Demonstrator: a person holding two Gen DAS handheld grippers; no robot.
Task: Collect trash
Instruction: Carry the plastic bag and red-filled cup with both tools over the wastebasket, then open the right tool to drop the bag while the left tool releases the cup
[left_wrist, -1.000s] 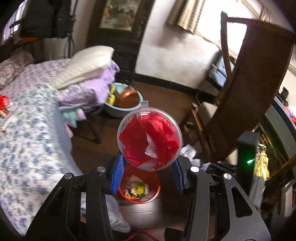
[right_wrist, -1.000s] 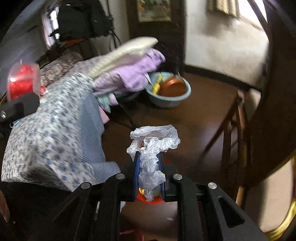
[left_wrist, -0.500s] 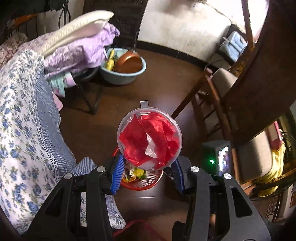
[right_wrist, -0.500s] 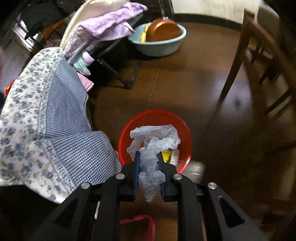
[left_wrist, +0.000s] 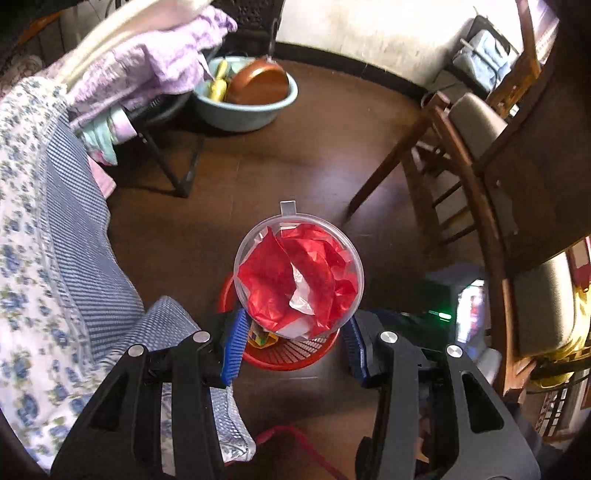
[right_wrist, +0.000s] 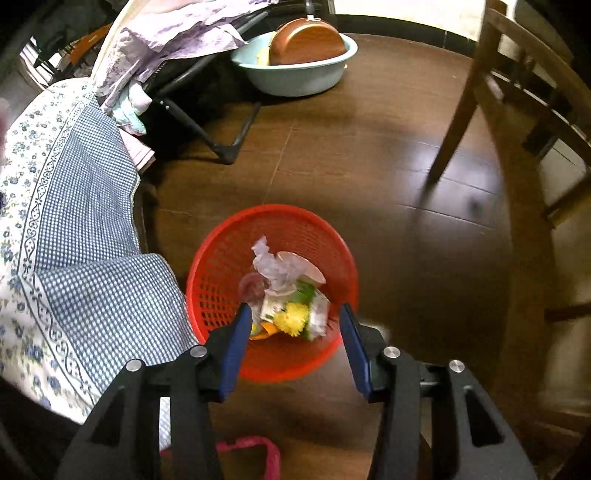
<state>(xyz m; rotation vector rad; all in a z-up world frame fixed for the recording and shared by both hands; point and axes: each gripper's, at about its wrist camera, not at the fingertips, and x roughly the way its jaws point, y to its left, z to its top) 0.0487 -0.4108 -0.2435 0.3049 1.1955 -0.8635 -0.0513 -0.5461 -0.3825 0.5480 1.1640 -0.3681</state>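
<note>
In the left wrist view my left gripper (left_wrist: 295, 321) is shut on a clear plastic cup (left_wrist: 266, 240) stuffed with crumpled red plastic (left_wrist: 273, 280). It hangs just above the red mesh basket (left_wrist: 295, 356) on the floor. In the right wrist view my right gripper (right_wrist: 295, 314) hovers over the same basket (right_wrist: 221, 251) with its jaws opening and nothing between the pads. The crumpled white plastic bag (right_wrist: 271, 267) lies in the basket on top of other wrappers and a yellow scrap (right_wrist: 293, 315).
A blue-checked, flowered cloth (right_wrist: 81, 206) hangs at the left, touching the basket. A teal basin (right_wrist: 295, 79) with a copper pan sits at the back beside a folding stand's legs (right_wrist: 225, 151). Wooden chairs (right_wrist: 461, 107) stand right. A pink strap (right_wrist: 255, 448) lies near.
Both grippers came down over the red basket. My right gripper opened and the white plastic bag dropped from it into the basket. The left still holds the cup.
</note>
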